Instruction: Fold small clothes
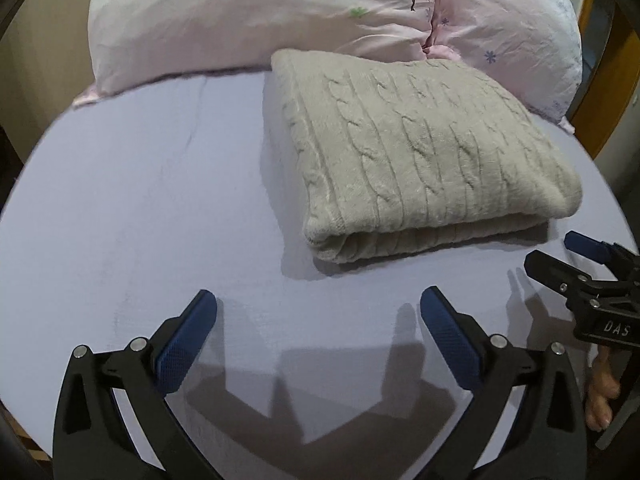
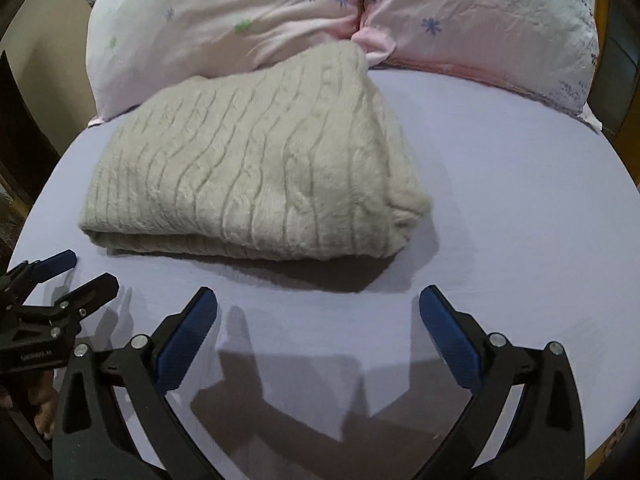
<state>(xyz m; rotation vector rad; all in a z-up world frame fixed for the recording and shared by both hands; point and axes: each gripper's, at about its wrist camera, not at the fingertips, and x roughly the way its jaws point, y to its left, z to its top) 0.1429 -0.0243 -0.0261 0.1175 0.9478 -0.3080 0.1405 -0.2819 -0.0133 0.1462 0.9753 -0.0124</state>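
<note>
A beige cable-knit garment [image 1: 416, 156] lies folded into a thick rectangle on the lavender sheet; it also shows in the right wrist view [image 2: 252, 176]. My left gripper [image 1: 318, 300] is open and empty, just in front of the garment's near left corner. My right gripper [image 2: 318, 300] is open and empty, in front of the garment's near right edge. The right gripper shows at the right edge of the left wrist view [image 1: 554, 254], and the left gripper at the left edge of the right wrist view [image 2: 94, 270]. Neither touches the garment.
Two pink floral pillows [image 1: 256, 16] [image 2: 480, 20] lie behind the garment, touching its far edge. The lavender sheet [image 1: 140, 200] covers the bed. A wooden bed frame [image 1: 600, 92] shows at the right.
</note>
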